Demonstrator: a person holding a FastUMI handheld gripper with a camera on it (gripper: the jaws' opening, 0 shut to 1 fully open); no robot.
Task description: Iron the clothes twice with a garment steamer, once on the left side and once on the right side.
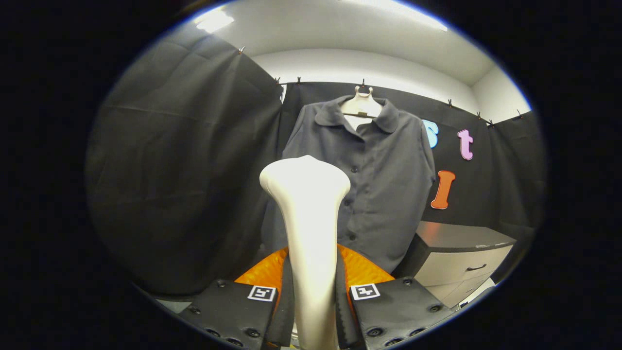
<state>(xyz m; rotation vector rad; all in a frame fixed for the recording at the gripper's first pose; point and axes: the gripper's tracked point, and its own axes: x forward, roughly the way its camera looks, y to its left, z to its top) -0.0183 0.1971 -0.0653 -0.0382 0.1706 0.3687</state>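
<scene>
A white garment steamer (309,228) stands upright between my two fingers, its handle pinched by both pads and its wide head rising ahead of them. My gripper (312,296) is shut on that handle. Beyond the steamer hangs a dark grey button-up shirt (384,184) on a pale hanger (362,104), against the black cloth wall. The steamer head covers the shirt's lower left part and stands apart from the fabric, nearer to me. An orange part (362,270) of the steamer's base shows just behind the fingers.
A low cabinet (461,260) with a dark top and pale drawers stands to the right of the shirt, below its hem. Black cloth walls close the booth on the left, back and right.
</scene>
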